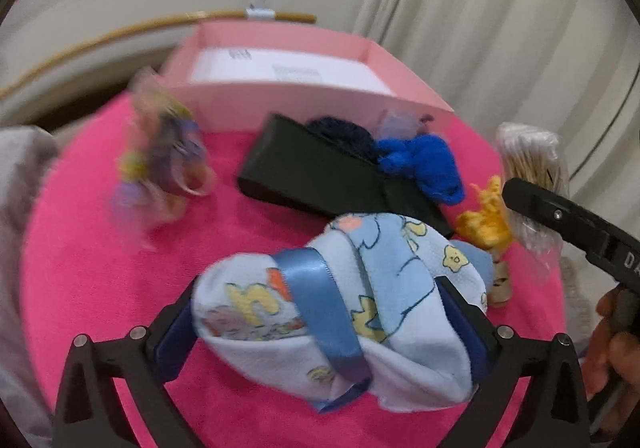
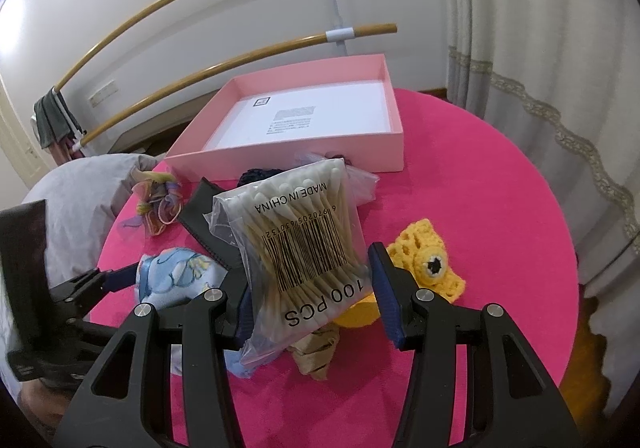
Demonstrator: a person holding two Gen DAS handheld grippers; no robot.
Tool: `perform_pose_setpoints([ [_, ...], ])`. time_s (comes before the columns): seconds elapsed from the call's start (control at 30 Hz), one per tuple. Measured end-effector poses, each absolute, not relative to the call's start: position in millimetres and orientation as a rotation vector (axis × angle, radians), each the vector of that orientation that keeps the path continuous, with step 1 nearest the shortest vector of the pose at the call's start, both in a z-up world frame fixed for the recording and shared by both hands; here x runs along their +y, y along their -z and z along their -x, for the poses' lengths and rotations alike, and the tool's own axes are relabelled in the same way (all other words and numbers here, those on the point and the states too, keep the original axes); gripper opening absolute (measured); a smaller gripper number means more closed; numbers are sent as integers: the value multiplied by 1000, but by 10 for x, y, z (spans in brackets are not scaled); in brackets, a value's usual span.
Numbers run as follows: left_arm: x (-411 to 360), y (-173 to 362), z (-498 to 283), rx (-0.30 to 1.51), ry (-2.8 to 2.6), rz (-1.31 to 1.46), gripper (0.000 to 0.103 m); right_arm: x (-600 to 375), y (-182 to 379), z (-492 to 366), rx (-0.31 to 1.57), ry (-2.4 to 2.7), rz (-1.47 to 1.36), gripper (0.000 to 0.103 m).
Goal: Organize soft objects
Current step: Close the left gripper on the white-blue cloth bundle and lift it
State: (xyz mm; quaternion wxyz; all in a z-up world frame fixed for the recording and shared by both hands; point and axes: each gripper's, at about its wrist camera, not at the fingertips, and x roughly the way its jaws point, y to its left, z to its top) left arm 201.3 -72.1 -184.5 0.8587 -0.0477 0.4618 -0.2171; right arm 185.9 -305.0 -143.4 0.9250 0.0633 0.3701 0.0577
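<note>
The blue printed fabric bundle (image 1: 336, 312), tied with a blue satin ribbon (image 1: 320, 312), lies on the pink worktop (image 1: 96, 280) between the fingers of the left gripper (image 1: 324, 328). The fingers (image 1: 176, 344) stand spread at their widest and bracket the bundle on both sides; whether the pads press on it cannot be determined. The right gripper (image 2: 312, 296) pinches a clear bag of cotton swabs (image 2: 304, 244) and holds it tilted above the worktop, with the printed barcode facing the camera. One right finger (image 2: 384, 296) stands at the bag's right edge. Directly below the bag lie a yellow crocheted piece (image 2: 428, 264) with a black-and-white eye and a tan folded item (image 2: 316, 356). Behind the bundle, a black flat pouch (image 1: 320, 176) rests on the worktop, with a dark navy knitted item (image 1: 340, 136) and a bright blue yarn item (image 1: 424, 168) at its far edge. A bunch of multicoloured hair ties (image 2: 160, 204) lies to the left, blurred in the left wrist view. An open pink box (image 2: 384, 152) with a white printed base stands at the far side of the worktop. A person's hand (image 1: 616, 360) grips the right gripper's handle.
</note>
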Motion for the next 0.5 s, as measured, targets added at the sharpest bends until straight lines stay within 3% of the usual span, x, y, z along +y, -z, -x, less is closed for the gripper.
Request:
perform_pose_setpoints([
  [0.13, -801, 1868, -2073, 947, 485, 114, 103, -3062, 1421, -1849, 758, -111, -131, 47],
  [0.2, -836, 1859, -2058, 939, 528, 126, 79, -3070, 1417, -1848, 756, -109, -134, 47],
  [0.23, -845, 1860, -2037, 940, 536, 130, 76, -3070, 1416, -1848, 757, -108, -134, 47],
  [0.3, -870, 1827, -1982, 921, 537, 108, 61, -3065, 1422, -1850, 758, -107, -136, 47],
  [0.4, -858, 1748, -1929, 901, 532, 94, 50, -3035, 1419, -1850, 759, -110, -136, 47],
  [0.5, -812, 1678, -1905, 890, 524, 96, 46, -3020, 1408, -1851, 758, -117, -135, 47],
])
